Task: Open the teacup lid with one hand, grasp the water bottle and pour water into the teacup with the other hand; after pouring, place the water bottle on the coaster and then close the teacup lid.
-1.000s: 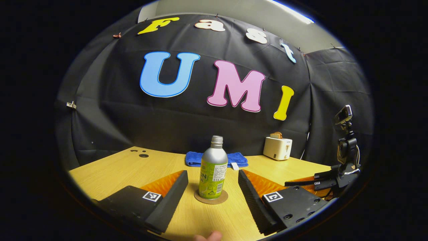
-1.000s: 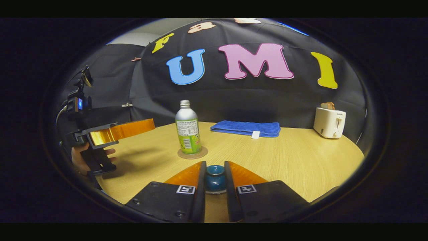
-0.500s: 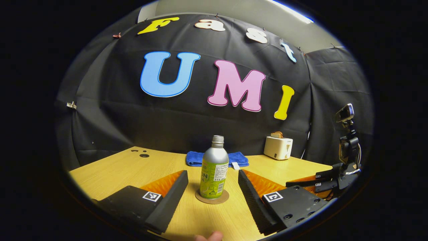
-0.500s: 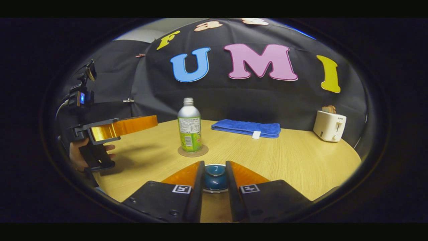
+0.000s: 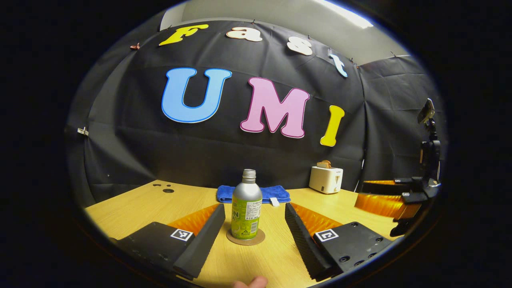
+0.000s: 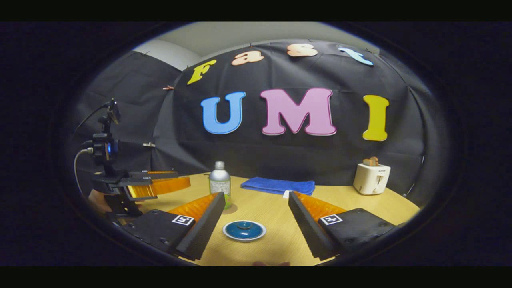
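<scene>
- Teacup lid [image 6: 244,230] now lies free on the wooden table [image 6: 360,200]; 0.5 s ago the right gripper [image 6: 256,224] pinched it, now its fingers are spread wide.
- Left gripper [image 5: 254,228] stays spread, empty.
- Water bottle [image 5: 246,205] stands upright on the coaster [image 5: 245,237], between them, untouched.

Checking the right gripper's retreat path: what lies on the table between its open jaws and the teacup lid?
Nothing: in the right gripper view, bare table separates the right gripper from the teacup lid, which sits closed between the spread jaws.
</scene>
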